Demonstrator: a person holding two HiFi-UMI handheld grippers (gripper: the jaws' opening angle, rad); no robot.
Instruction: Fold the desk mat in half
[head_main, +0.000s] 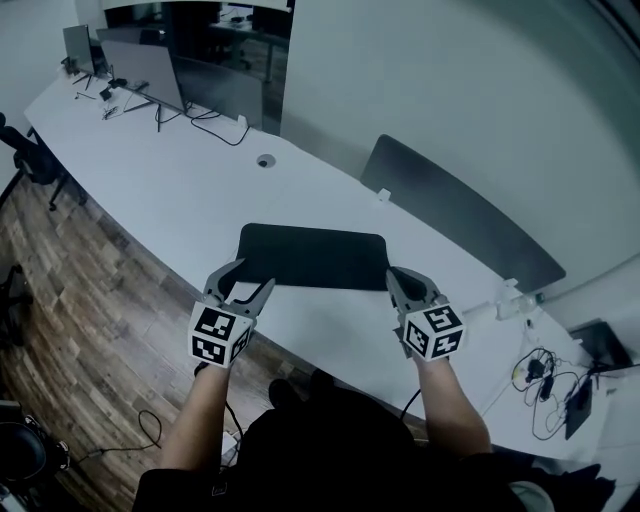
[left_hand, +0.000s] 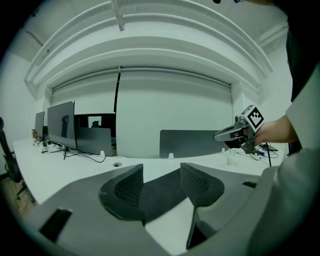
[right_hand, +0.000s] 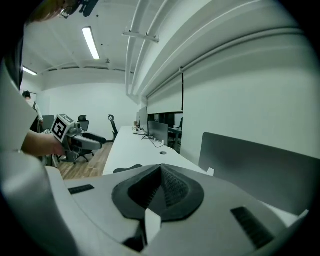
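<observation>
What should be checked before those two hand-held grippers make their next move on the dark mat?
1. The desk mat lies flat on the desk: ok.
2. The left gripper is lined up with the mat's near left corner: ok.
3. The left gripper's fingers are apart, and the mat shows beyond the gap, not pinched: ok.
4. The right gripper has its fingers apart, ready to grasp: not ok. They are shut together with nothing between them.
5. The mat is already doubled over: cannot tell.
</observation>
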